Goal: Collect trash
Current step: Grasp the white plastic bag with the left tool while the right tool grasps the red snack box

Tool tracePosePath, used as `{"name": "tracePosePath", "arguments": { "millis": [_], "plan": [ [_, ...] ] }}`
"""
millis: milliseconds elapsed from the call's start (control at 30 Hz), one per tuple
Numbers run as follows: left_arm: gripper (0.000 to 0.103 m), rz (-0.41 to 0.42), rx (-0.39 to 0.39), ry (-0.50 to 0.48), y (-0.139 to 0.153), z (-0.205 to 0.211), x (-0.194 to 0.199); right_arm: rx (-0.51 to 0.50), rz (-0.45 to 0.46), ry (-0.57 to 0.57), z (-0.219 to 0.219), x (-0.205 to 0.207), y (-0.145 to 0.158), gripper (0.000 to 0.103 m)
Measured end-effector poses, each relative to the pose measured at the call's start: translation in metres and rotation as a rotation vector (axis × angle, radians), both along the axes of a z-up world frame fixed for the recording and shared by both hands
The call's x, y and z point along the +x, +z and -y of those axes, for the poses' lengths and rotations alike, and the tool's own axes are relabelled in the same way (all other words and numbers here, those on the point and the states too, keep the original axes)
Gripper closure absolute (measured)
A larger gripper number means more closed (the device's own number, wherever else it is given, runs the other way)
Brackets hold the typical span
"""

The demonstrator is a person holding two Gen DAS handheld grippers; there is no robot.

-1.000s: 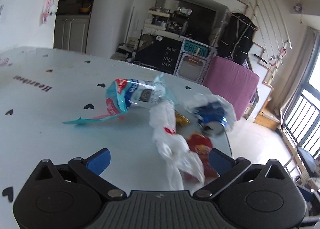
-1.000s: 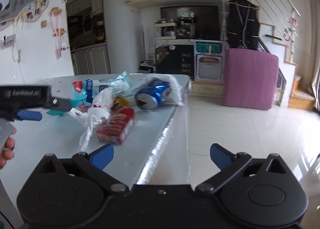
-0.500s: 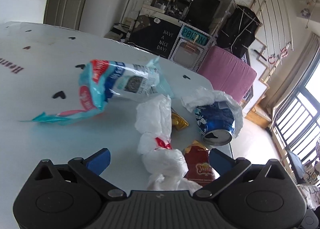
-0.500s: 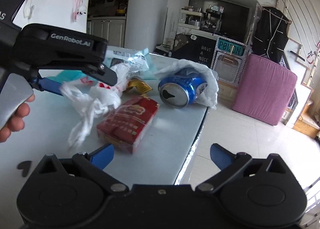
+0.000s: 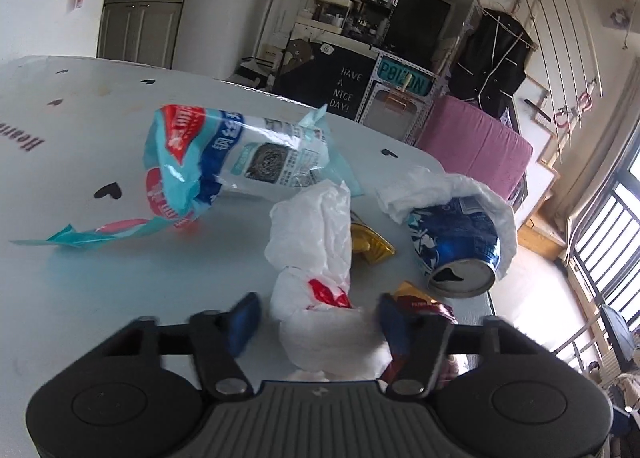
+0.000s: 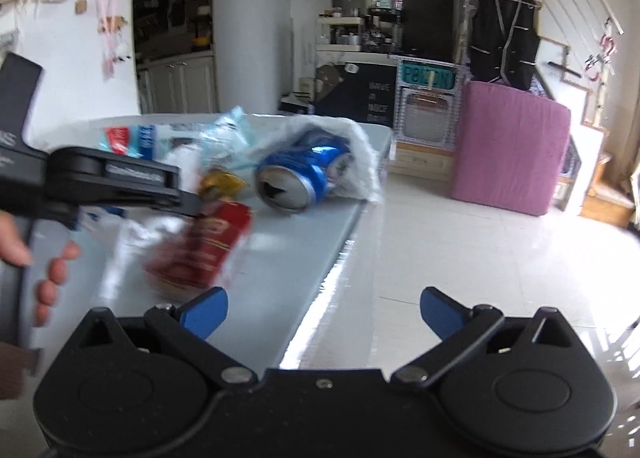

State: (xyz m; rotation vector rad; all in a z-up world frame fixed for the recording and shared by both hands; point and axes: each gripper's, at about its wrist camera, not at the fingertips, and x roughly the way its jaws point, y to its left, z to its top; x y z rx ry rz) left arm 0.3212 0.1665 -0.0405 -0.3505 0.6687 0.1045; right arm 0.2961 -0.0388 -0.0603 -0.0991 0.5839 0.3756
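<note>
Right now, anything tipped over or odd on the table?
Yes: the blue can lies on its side near the table edge, open top facing the cameras, with white crumpled plastic draped over it.

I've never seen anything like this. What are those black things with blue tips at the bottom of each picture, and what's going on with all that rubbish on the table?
They are hand-held grippers, one in each of a person's hands, each carrying a camera that looks along its fingers. One picture comes from the left gripper, the other from the right gripper. On the table lie a white plastic bag, a blue can, a red packet and a blue-and-teal wrapper. The left jaws are closing around the bag; the right gripper is open, holding nothing.
</note>
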Motion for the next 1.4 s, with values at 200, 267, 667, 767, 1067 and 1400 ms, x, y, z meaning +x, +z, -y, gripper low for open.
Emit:
{"name": "tracePosePath", "arguments": {
  "millis": [200, 267, 667, 767, 1067, 1400],
  "plan": [
    [0.046, 0.011, 0.012, 0.007, 0.000, -0.019, -0.021, 0.047, -0.031, 0.033, -0.028, -0.006, 0.007, 0.000],
    [0.046, 0.017, 0.007, 0.008, -0.001, -0.028, -0.032, 0.056, -0.038, 0.030, -0.040, -0.008, 0.006, 0.000],
    [0.047, 0.040, -0.002, 0.040, -0.003, -0.072, -0.100, 0.057, -0.123, -0.043, -0.098, 0.013, 0.000, 0.000],
    [0.047, 0.040, 0.016, 0.041, -0.002, -0.071, -0.112, 0.027, -0.136, -0.067, -0.107, 0.018, -0.006, 0.001],
    [0.059, 0.034, 0.051, 0.046, -0.001, -0.053, -0.129, -0.012, -0.088, -0.032, -0.101, 0.007, -0.005, 0.047],
    [0.061, 0.040, 0.044, 0.074, 0.008, -0.036, -0.152, -0.019, -0.064, 0.083, -0.068, -0.036, 0.008, 0.047]
  ]
}}
